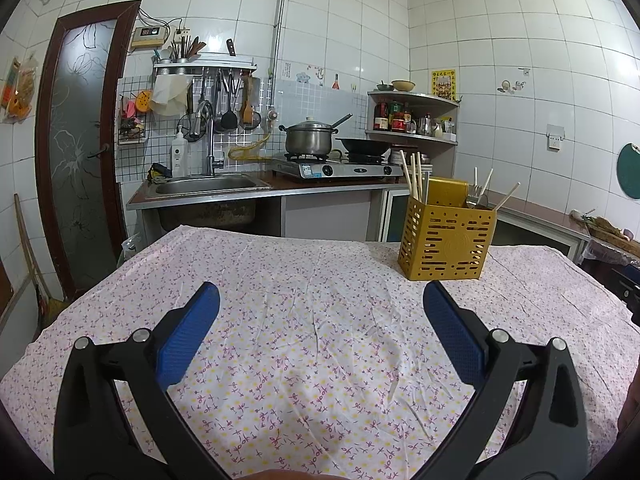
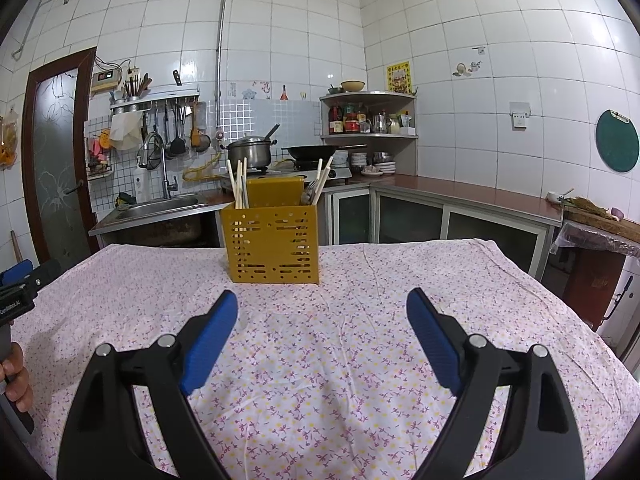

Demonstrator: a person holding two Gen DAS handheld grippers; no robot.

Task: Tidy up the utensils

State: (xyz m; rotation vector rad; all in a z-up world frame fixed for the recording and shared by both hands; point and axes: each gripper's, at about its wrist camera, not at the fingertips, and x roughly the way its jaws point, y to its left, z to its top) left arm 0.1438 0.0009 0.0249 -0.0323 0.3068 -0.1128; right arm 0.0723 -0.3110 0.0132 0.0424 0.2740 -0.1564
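A yellow perforated utensil caddy (image 1: 446, 242) stands on the flowered tablecloth (image 1: 304, 320), ahead and to the right of my left gripper (image 1: 320, 296). It holds pale chopsticks (image 1: 414, 178) on its left side and forks with more chopsticks (image 1: 478, 196) on its right. In the right wrist view the caddy (image 2: 274, 244) stands straight ahead, with chopsticks (image 2: 239, 184) and forks (image 2: 312, 194) in it. My right gripper (image 2: 322, 304) is open and empty just short of it. My left gripper is open and empty too.
The cloth-covered table (image 2: 440, 280) ends just behind the caddy. Beyond it are a sink (image 1: 208, 186), a stove with a pot (image 1: 310, 138) and a wok, and a counter (image 2: 480, 196) along the right wall. The left gripper body (image 2: 24, 284) shows at the left edge.
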